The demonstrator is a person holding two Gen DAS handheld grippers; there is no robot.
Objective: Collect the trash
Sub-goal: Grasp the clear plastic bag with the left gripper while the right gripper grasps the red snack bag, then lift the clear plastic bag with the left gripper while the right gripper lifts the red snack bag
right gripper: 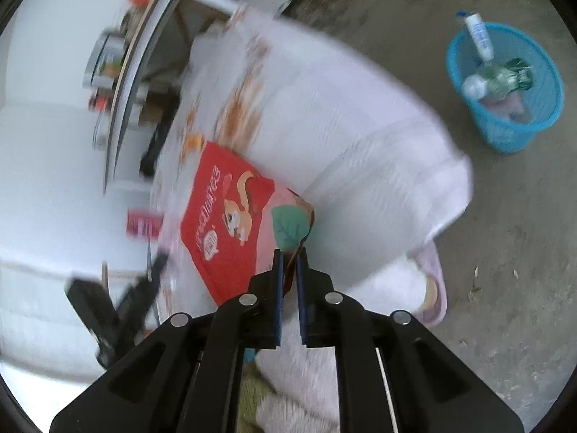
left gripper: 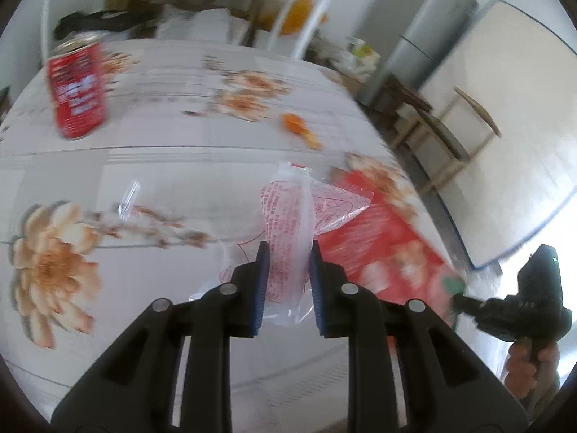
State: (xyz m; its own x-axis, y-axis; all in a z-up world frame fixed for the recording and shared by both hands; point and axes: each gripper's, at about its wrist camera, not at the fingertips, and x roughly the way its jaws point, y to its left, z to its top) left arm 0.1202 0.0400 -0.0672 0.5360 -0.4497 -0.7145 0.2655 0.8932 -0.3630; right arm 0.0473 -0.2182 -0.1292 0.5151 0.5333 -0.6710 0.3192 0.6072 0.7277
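Observation:
A clear plastic wrapper (left gripper: 288, 216) with red print stands bunched between the blue pads of my left gripper (left gripper: 289, 252), which is shut on it above the flowered tablecloth (left gripper: 173, 166). A red snack bag (left gripper: 382, 238) lies to its right at the table edge. In the right wrist view my right gripper (right gripper: 290, 256) is shut on the green-leaf corner of that red snack bag (right gripper: 223, 209), which shows a squirrel picture. A red drink can (left gripper: 77, 90) stands upright at the far left. Orange peel (left gripper: 299, 128) lies mid-table.
A blue mesh basket (right gripper: 505, 108) with bottles and wrappers in it sits on the concrete floor (right gripper: 505, 252), beyond the table corner. A white shelf unit (left gripper: 299, 18) and a fridge (left gripper: 429, 32) stand behind the table. A hand (left gripper: 530, 364) holds the right gripper's handle.

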